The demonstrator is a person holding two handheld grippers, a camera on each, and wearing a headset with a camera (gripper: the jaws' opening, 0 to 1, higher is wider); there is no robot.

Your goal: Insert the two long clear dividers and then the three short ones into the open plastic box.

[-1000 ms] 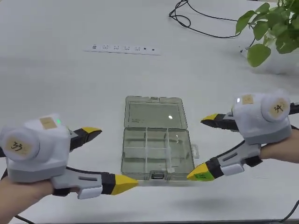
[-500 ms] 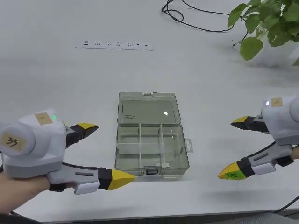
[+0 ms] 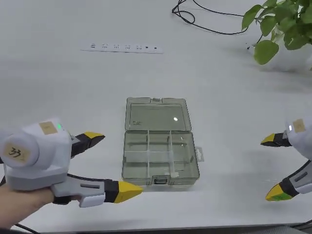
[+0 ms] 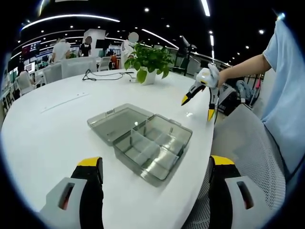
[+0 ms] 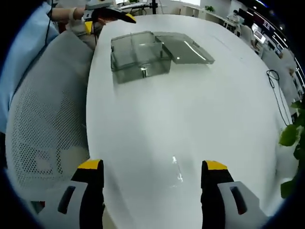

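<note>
The open smoky plastic box (image 3: 161,158) lies on the white table, its lid (image 3: 157,114) folded flat behind it. Clear dividers (image 3: 148,155) stand inside and split the box into compartments. The box also appears in the left gripper view (image 4: 153,148) and, far off, in the right gripper view (image 5: 140,55). My left gripper (image 3: 112,163) hovers open just left of the box with nothing between its yellow tips. Well to the right of the box, near the frame edge, my right gripper (image 3: 275,168) is open and holds nothing.
A white power strip (image 3: 122,48) lies at the back of the table. Black cables (image 3: 195,19) and a potted plant (image 3: 280,27) sit at the back right. A mesh chair (image 5: 43,124) stands at the table's near edge. People stand in the far background.
My right gripper has drawn away to the right, from beside the box's front corner to the frame edge. The left gripper has stayed open beside the box.
</note>
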